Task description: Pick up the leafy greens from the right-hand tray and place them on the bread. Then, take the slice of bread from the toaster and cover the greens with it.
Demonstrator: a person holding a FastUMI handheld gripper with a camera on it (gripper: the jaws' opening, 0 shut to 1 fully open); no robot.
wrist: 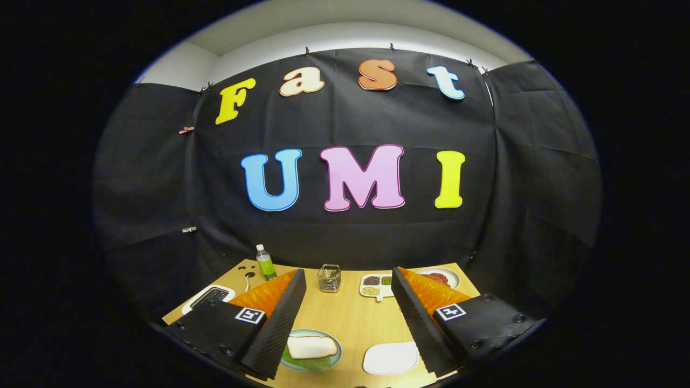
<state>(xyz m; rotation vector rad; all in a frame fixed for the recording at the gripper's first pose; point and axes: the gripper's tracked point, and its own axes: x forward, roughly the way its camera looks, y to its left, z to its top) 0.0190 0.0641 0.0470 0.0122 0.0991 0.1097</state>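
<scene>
My gripper (347, 318) is open and held above the wooden table (350, 318), with nothing between its fingers. Below, close to the left finger (280, 323), a round pale green plate (333, 360) carries a slice of bread (311, 347) lying on top of leafy greens (307, 363) that stick out under it. A white rounded tray (391, 358) lies to the right of the plate, near the right finger (420, 318). Beyond the fingers, in the middle of the table, stands a small metal wire rack (329, 278).
A green bottle (265, 263) stands at the far left by a cable. A white divided dish (376, 286) of beans sits beyond the rack, and a white plate (452, 276) with red food lies at the far right. A white device (207, 296) lies left of the gripper.
</scene>
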